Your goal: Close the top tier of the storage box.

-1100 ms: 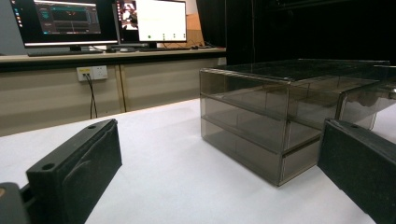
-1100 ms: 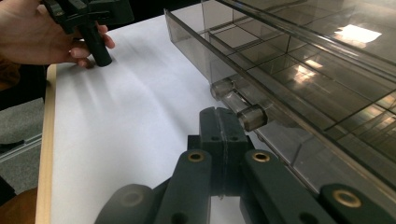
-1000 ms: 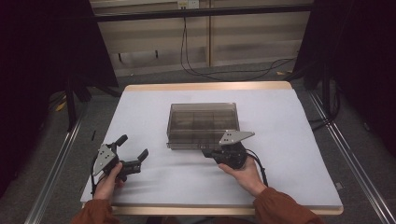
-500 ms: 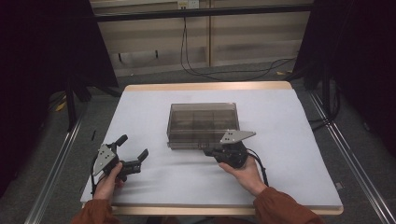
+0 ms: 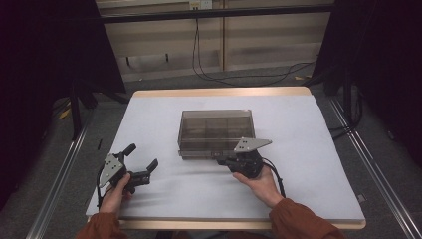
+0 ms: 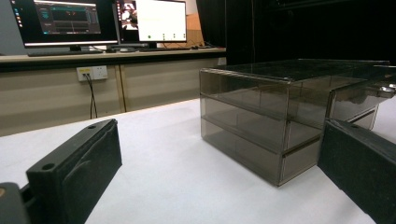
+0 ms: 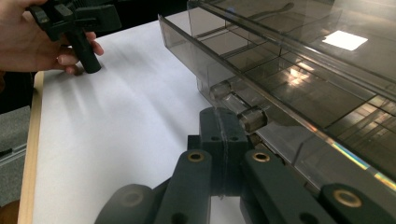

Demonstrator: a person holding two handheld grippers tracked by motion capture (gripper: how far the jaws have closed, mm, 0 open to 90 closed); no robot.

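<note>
A smoky see-through drawer box [image 5: 215, 127] stands in the middle of the white table [image 5: 308, 149]. My right gripper [image 5: 222, 160] is shut at the box's near front face. In the right gripper view its closed jaws [image 7: 224, 119] touch the clear handle [image 7: 239, 111] of a drawer front, with nothing visible between them. My left gripper [image 5: 143, 156] rests open near the table's front left, well apart from the box. The left gripper view has the box [image 6: 261, 116] farther off, between the spread jaws. The other hand and its gripper [image 7: 70, 18] appear at the upper left of the right gripper view.
The table has a wooden rim [image 5: 219, 92] and metal rails [image 5: 54, 184] along both sides. Cables [image 5: 214, 74] lie on the floor behind. A desk with monitors [image 6: 98, 21] stands beyond the table in the left gripper view.
The right gripper has edged slightly at the box's front. The left gripper has stayed where it was.
</note>
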